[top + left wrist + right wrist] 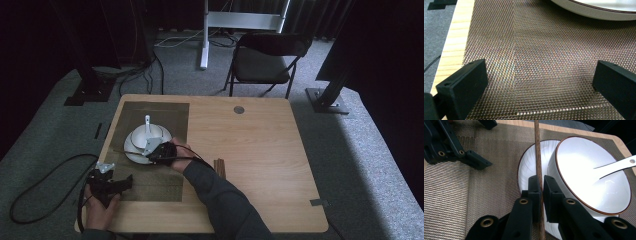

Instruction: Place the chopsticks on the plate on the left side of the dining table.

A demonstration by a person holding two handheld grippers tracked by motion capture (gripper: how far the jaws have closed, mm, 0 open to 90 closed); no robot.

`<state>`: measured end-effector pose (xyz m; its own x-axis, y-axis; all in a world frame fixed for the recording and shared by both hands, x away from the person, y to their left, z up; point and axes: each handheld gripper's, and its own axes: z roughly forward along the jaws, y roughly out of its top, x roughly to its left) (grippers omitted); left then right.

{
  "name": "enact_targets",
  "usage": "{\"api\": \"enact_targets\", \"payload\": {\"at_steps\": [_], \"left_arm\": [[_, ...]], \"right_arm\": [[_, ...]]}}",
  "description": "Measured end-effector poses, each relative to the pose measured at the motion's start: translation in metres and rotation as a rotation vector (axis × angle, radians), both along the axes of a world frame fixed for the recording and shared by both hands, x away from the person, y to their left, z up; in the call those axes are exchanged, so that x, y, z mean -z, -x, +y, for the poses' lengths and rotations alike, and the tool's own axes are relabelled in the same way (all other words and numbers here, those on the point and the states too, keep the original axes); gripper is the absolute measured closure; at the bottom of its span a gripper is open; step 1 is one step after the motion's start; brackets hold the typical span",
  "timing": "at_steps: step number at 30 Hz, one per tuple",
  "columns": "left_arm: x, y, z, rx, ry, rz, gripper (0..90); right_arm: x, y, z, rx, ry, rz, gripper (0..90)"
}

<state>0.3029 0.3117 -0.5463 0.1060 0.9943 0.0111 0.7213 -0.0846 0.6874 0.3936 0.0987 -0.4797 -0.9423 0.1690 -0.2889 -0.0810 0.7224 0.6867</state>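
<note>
A white bowl with a white spoon in it stands on a white plate on a woven placemat. My right gripper hovers at the plate's near edge, shut on a thin brown chopstick that reaches out across the plate. My left gripper rests low on the mat's front left corner. It is open with nothing between its jaws, and the plate's rim lies ahead of it.
A small brown wooden piece lies on the bare wooden table just right of the mat. A folding chair and dark stands are on the carpet beyond the table. The left gripper is also seen across the mat from the right one.
</note>
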Motion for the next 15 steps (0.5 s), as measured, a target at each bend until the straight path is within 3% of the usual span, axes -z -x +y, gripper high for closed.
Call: {"api": "enact_targets", "payload": {"at_steps": [15], "left_arm": [[0.0001, 0.0, 0.0, -0.001, 0.0, -0.002, 0.2]], "right_arm": [[0.0098, -0.0066, 0.0027, -0.005, 0.024, 0.03, 84.4]]}}
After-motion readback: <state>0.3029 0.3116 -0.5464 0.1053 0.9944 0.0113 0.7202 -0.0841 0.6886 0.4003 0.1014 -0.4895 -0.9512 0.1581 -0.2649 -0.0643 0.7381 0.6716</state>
